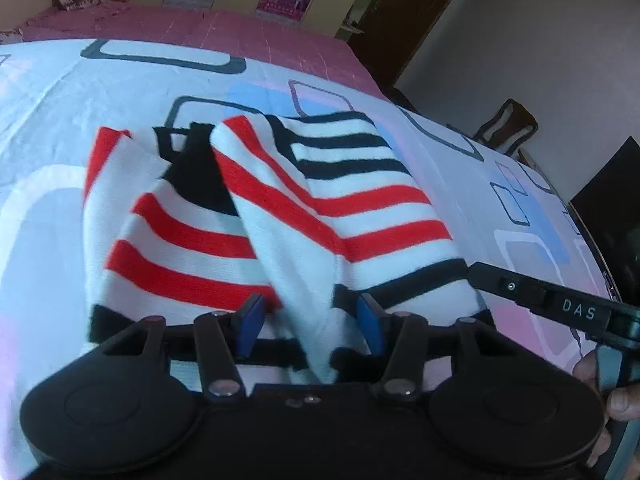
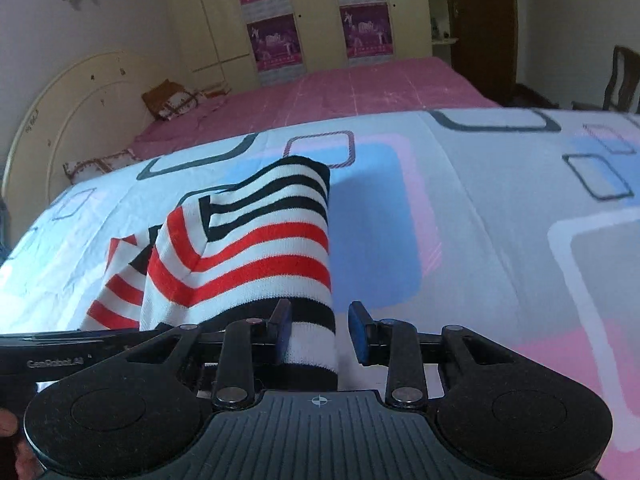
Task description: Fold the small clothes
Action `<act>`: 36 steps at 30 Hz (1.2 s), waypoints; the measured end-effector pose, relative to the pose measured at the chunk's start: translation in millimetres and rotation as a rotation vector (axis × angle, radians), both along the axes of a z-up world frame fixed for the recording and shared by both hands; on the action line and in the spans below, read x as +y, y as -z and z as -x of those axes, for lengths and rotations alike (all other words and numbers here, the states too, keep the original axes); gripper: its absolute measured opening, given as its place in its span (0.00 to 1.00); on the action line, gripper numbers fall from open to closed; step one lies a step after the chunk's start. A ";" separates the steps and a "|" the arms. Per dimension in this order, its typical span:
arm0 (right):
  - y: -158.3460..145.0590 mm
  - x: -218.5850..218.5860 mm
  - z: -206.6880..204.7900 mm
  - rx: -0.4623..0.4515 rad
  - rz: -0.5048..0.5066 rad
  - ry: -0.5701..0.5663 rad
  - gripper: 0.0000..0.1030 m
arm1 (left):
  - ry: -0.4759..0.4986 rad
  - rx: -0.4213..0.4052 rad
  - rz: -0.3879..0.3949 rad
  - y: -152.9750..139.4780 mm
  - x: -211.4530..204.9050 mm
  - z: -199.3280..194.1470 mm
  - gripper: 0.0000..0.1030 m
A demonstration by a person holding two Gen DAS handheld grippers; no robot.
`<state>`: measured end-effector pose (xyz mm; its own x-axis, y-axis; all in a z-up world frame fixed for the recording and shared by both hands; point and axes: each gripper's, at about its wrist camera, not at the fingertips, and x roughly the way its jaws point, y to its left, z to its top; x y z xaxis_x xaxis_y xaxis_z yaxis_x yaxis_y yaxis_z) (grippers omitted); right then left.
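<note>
The garment [image 1: 280, 216] is white with red and black stripes. The sheet [image 2: 500, 208] is pale with blue, pink and grey rounded squares. The bedspread [image 2: 360, 88] is pink. Gripper pads [image 1: 370, 322] are blue.

striped garment [image 1: 280, 216] on patterned bedsheet [image 1: 60, 92], left gripper [image 1: 311, 326] straddling fold

Domestic bedroom shown. Bed [image 2: 400, 80] covered by pink checked sheet, with patterned bedspread [image 2: 500, 208] of rounded squares laid across near part. Curved cream headboard [image 2: 72, 112] seen at left edge of bed; embroidered cushion [image 2: 172, 100] placed at head end. Tall cream wardrobe [image 2: 216, 20] set along far wall, purple posters [image 2: 276, 40] fixed to doors. Brown wooden door [image 2: 480, 20] and wooden chair [image 2: 620, 76] visible at right.
</note>
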<state>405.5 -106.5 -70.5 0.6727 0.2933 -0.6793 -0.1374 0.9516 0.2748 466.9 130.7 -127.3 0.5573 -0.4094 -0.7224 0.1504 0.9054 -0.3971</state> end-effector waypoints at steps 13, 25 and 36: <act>-10.7 -14.7 14.7 0.004 -0.030 -0.029 0.31 | -0.003 -0.164 0.031 -41.3 9.1 12.2 0.18; 9.7 27.8 16.5 0.043 0.037 -0.176 0.31 | -0.045 -0.101 -0.185 1.3 51.4 28.3 0.18; -6.2 31.8 17.3 -0.018 0.072 -0.195 0.31 | -0.033 -0.158 -0.185 -23.8 55.9 35.1 0.18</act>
